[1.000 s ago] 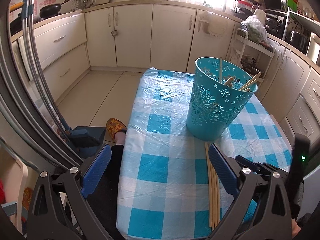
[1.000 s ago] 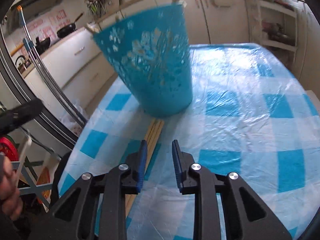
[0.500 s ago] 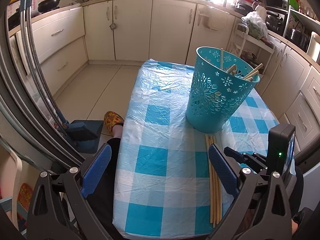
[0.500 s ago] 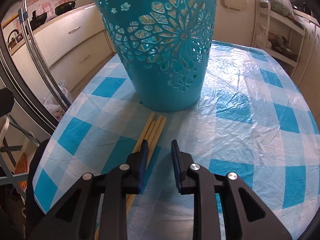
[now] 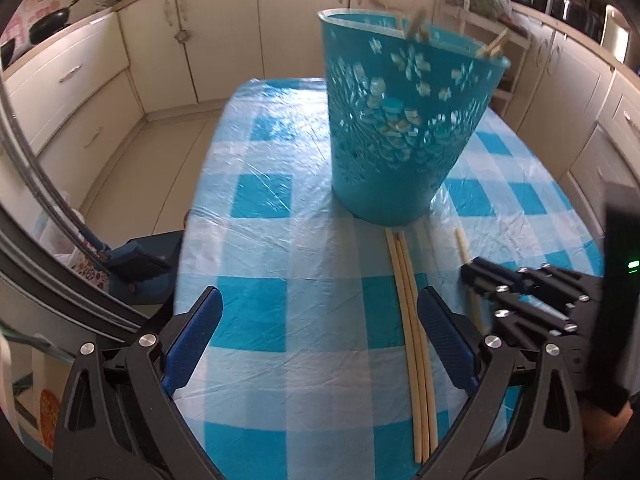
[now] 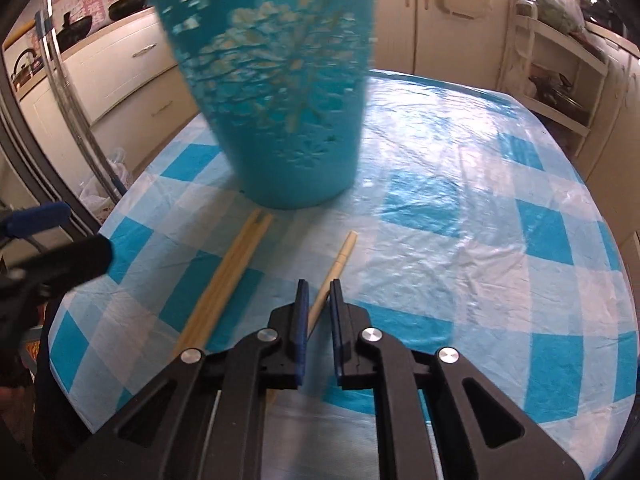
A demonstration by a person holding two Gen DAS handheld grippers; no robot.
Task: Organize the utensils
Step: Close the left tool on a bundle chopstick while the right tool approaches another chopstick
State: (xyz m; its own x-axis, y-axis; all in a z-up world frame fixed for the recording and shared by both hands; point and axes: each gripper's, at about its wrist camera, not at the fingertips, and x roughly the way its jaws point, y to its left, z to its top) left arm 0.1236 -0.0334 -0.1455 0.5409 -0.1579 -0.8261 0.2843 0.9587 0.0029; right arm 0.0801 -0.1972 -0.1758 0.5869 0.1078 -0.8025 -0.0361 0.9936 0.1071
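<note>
Right gripper [image 6: 318, 300] pinching 1 chopstick [image 6: 340, 258], angled up off the checkered tabletop [image 6: 460, 240] toward the teal basket [image 6: 280, 100]. Left gripper [image 5: 320, 332] spread wide, holding nothing. 3 chopsticks [image 5: 412, 320] lie bundled on tabletop just beside the basket base; more utensils stand in basket.

Right gripper [image 6: 318, 300], fingers drawn narrow around a single chopstick [image 6: 334, 270] near the teal basket [image 6: 280, 92]; left gripper [image 5: 320, 332] held wide apart, short of the basket.
</note>
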